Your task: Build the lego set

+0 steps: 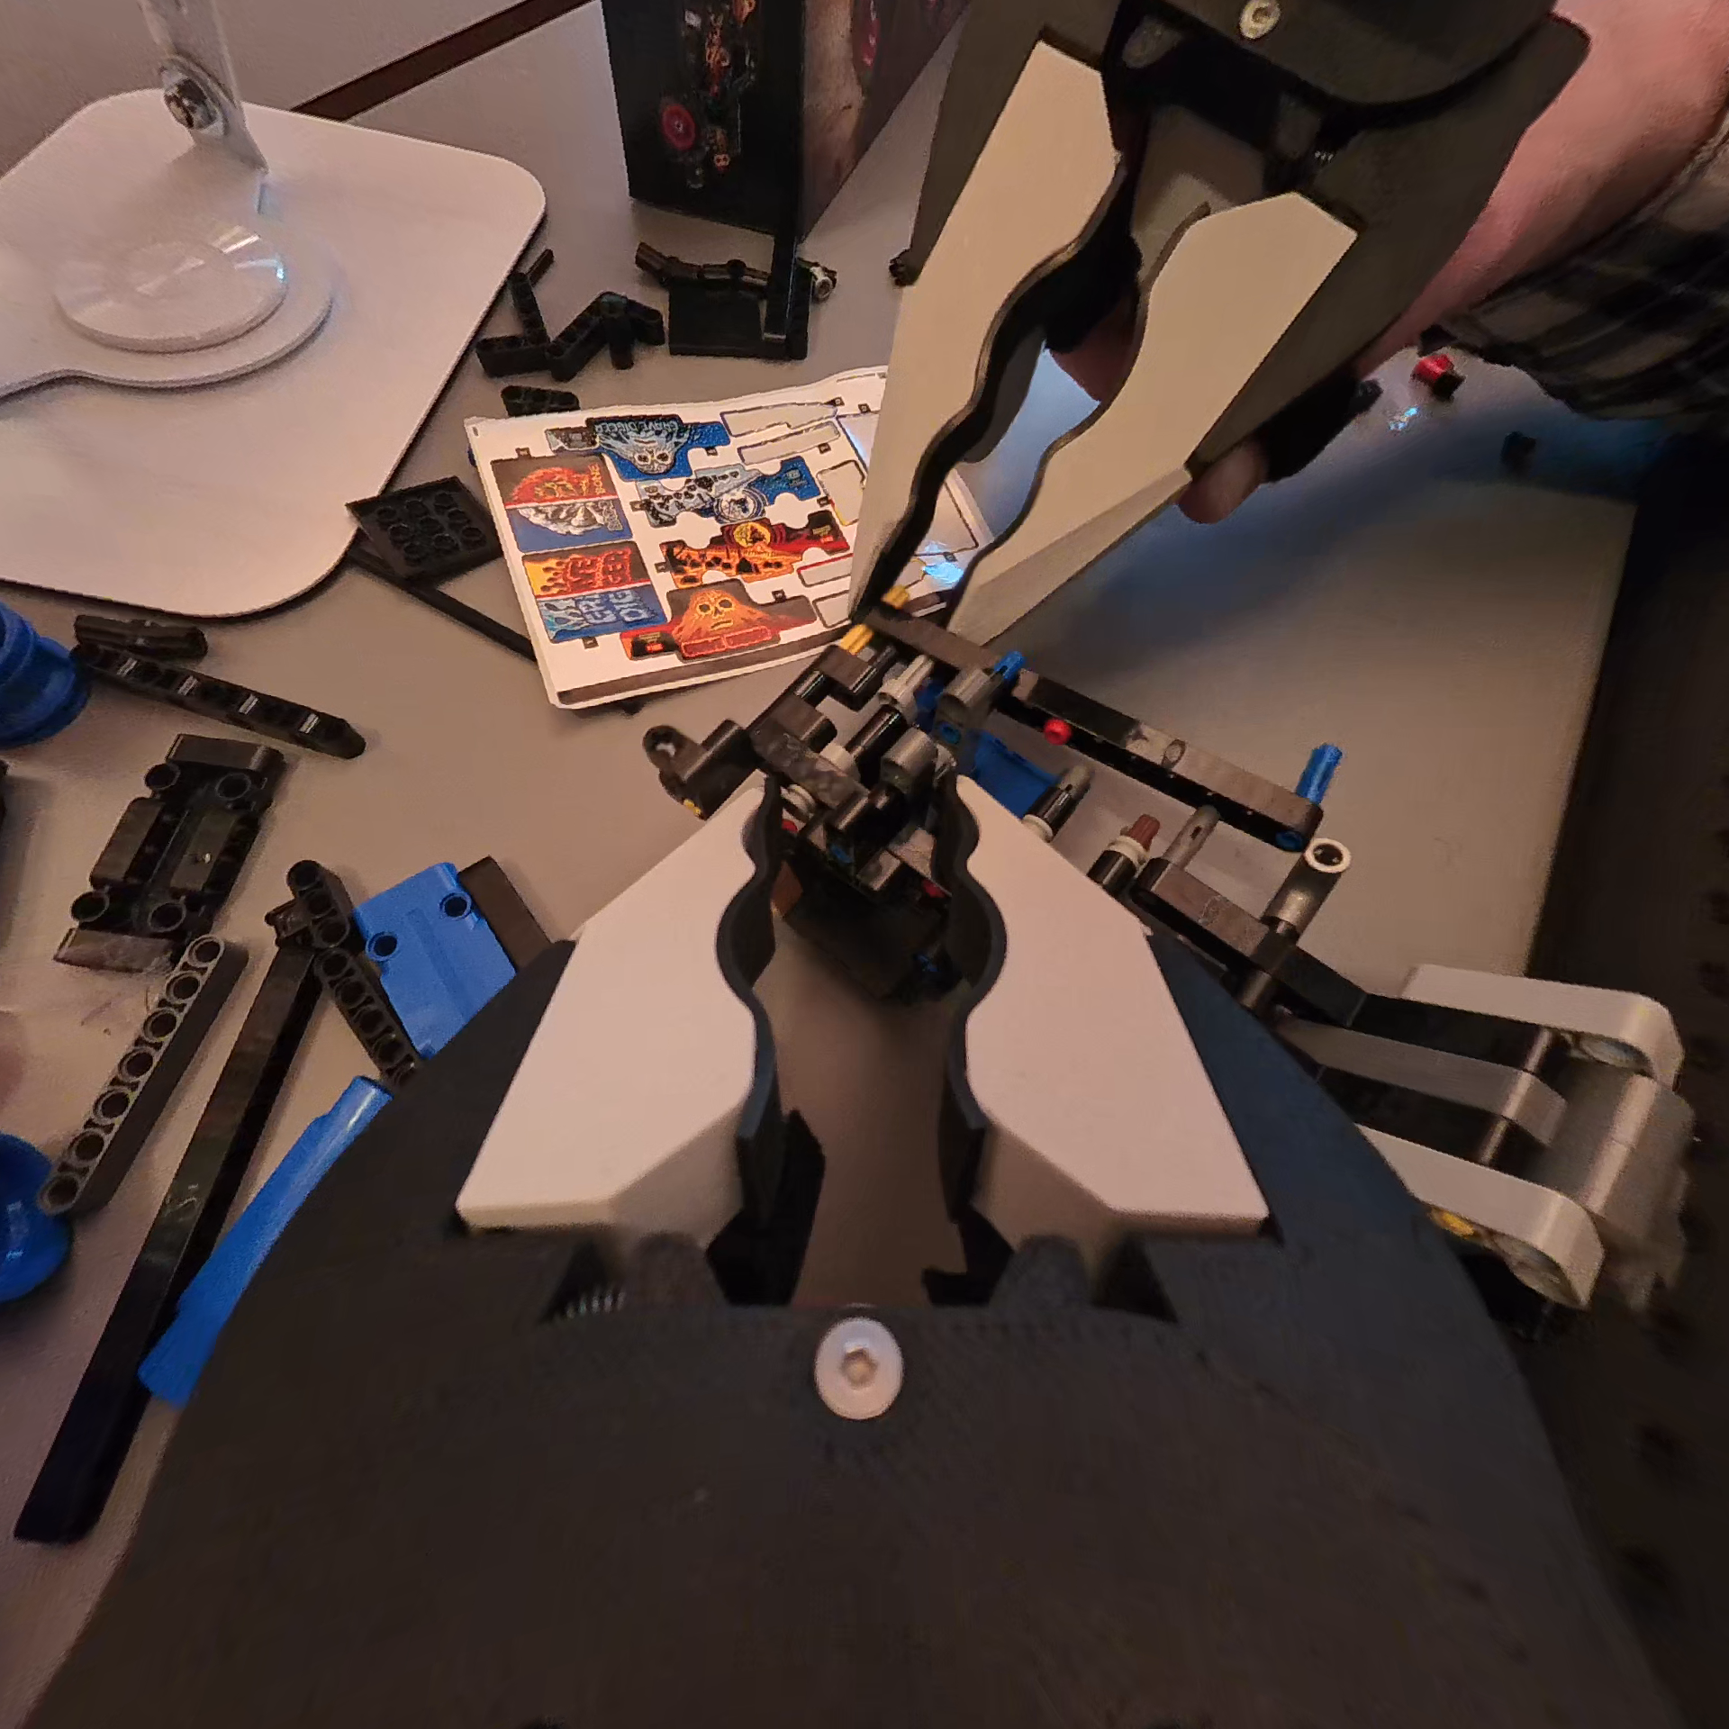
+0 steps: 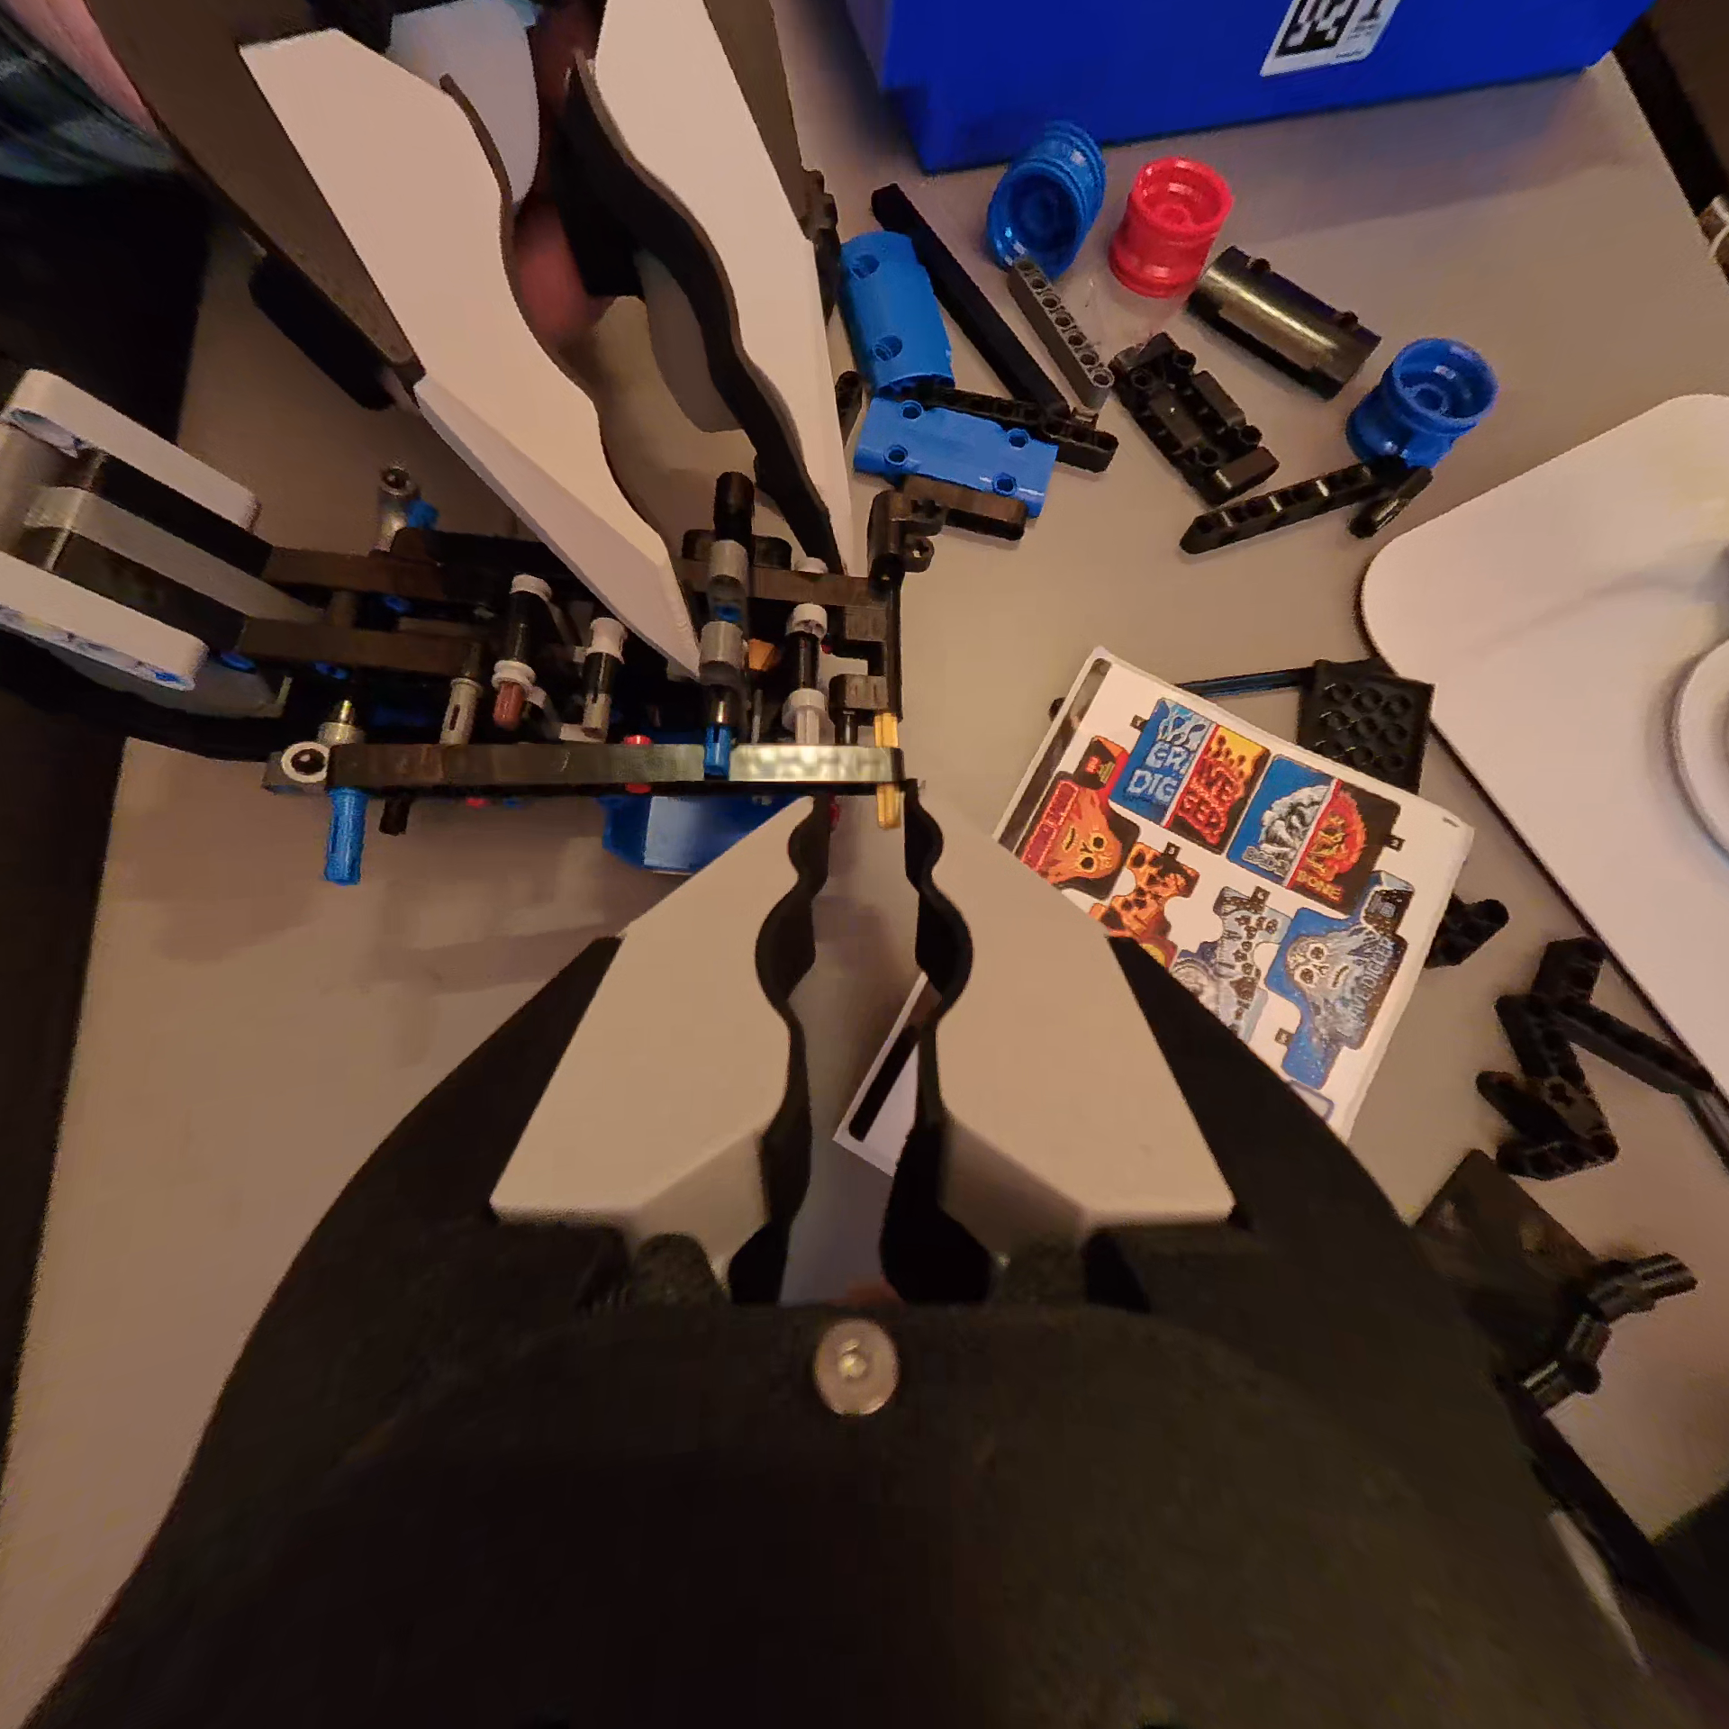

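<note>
While gripped at its middle by the left gripper (image 1: 856,795), half-built lego chassis (image 2: 580,674) resting on grey table (image 2: 281,1029) — right gripper (image 2: 865,809) narrowly parted at its long black beam (image 2: 608,762), possibly touching a yellow pin (image 2: 887,795); sticker sheet (image 2: 1244,879) farther right.

Grey table (image 2: 281,1029) bears loose bricks (image 2: 1188,412) and sticker sheet (image 2: 1244,898).

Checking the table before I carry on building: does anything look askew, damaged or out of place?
Nothing looks damaged. The sticker sheet lies flat but partly under the right tool, with some stickers already peeled off. Loose black beams and blue wheel hubs are scattered around the chassis, normal mid-build clutter.
</note>
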Tool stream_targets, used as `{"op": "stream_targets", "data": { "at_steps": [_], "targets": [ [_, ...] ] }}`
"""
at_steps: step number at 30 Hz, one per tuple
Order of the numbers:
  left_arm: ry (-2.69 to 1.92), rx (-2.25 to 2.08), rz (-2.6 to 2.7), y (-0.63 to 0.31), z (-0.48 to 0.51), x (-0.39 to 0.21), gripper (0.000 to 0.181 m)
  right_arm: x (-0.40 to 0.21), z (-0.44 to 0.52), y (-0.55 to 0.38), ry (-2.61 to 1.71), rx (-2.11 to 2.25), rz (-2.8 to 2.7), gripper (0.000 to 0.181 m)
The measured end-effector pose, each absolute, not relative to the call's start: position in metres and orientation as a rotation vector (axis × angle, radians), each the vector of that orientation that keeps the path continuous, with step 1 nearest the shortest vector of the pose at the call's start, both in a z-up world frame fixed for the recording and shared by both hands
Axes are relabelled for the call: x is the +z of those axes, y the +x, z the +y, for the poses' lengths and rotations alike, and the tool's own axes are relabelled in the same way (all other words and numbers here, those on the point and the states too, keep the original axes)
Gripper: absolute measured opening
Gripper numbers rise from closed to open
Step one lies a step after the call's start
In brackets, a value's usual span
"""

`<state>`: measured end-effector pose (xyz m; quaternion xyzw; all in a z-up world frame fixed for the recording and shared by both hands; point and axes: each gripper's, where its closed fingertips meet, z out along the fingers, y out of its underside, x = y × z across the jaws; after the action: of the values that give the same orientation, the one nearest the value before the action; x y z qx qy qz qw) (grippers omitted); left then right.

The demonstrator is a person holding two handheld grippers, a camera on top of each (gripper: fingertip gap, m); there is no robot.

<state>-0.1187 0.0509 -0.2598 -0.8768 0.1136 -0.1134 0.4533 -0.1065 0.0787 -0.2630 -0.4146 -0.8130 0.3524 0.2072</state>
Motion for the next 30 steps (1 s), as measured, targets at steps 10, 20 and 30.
{"op": "stream_targets", "data": {
  "at_steps": [10, 20, 30],
  "targets": [
    [-2.163, -0.272, 0.283, -0.117, 0.052, -0.260, 0.031, -0.265, 0.089, -0.091, -1.174, 0.852, -2.306, 0.027],
    [-2.160, -0.259, 0.279, -0.115, 0.051, -0.259, 0.032, -0.259, 0.058, -0.084, -1.163, 1.073, -2.277, 0.000],
    [-2.152, -0.220, 0.259, -0.117, 0.050, -0.258, 0.032, -0.261, 0.056, -0.087, -1.176, 1.027, -2.239, 0.000]
  ]
}}
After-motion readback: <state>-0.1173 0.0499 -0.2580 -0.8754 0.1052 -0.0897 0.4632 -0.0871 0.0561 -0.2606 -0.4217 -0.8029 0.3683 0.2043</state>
